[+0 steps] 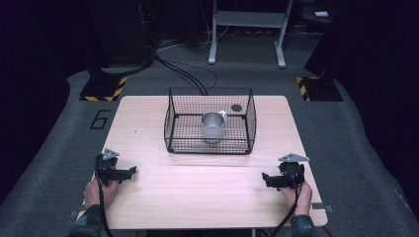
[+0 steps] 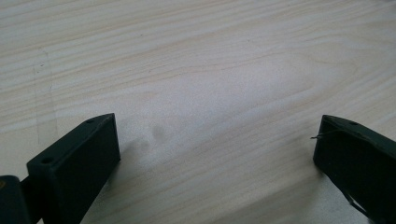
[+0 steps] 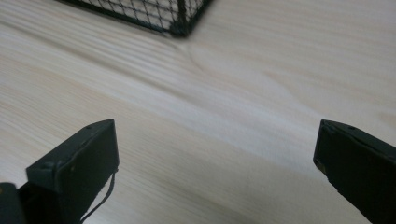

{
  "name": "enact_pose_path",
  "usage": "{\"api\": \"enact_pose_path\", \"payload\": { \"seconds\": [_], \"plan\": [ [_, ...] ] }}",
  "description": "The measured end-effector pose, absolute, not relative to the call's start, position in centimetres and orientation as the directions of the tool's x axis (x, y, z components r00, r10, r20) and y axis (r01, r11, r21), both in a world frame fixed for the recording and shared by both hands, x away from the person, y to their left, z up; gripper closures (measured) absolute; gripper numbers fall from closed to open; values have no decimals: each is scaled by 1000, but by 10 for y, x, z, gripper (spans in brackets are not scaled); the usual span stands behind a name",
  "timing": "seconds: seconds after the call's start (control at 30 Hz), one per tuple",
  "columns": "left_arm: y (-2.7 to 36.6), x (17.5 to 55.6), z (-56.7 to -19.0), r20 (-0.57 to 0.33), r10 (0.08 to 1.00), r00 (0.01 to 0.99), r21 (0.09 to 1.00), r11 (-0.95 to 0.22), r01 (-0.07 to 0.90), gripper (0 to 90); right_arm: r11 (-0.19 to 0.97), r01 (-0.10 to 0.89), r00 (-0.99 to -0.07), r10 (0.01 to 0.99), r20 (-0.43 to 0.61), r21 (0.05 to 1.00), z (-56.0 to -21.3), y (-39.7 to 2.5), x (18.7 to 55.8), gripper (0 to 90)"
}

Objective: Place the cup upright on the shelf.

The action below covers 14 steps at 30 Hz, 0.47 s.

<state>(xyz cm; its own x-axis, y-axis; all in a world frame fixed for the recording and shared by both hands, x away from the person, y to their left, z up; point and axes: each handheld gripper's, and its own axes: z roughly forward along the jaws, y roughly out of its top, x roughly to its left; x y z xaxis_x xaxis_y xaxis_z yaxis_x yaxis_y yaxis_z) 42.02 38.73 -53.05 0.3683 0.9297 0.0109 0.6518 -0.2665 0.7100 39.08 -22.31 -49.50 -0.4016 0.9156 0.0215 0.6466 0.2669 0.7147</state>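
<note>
A black wire basket (image 1: 170, 118) stands at the middle back of the wooden table (image 1: 207, 197). Inside it a shiny metal cup (image 1: 213, 126) stands upright. My left gripper (image 1: 129, 173) rests near the table's left front, held by a hand, its jaws pointing right. In its own view the left gripper (image 2: 217, 140) is open over bare wood. My right gripper (image 1: 267, 178) rests near the right front, jaws pointing left. In its own view the right gripper (image 3: 217, 140) is open, with a corner of the basket (image 3: 180, 21) ahead. Both stand well short of the basket.
A small dark round spot (image 1: 236, 107) shows behind the basket's right rear mesh. Beyond the table are grey floor, black stand bases with yellow-black tape (image 1: 104, 89), cables (image 1: 188, 74) and a white metal frame (image 1: 247, 29).
</note>
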Motion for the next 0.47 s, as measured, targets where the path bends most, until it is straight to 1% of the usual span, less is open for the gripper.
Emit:
{"api": "enact_pose_path", "payload": {
  "seconds": [0.1, 0.17, 0.33, 0.47],
  "plan": [
    [387, 420, -530, 11, 929, 369, 710, -267, 652, 4, 251, 654, -388, 921, 31, 714, -503, -228, 389, 0],
    [387, 420, -530, 12, 929, 369, 709, -268, 652, 4, 237, 665, -361, 932, 27, 708, -513, -233, 389, 0],
    [387, 420, -530, 13, 930, 367, 709, -267, 652, 4, 251, 659, -355, 935, -1, 709, -525, -235, 388, 0],
    [387, 420, -531, 13, 931, 364, 719, -261, 644, 4, 244, 646, -355, 935, 2, 723, -530, -238, 387, 0]
  ]
}}
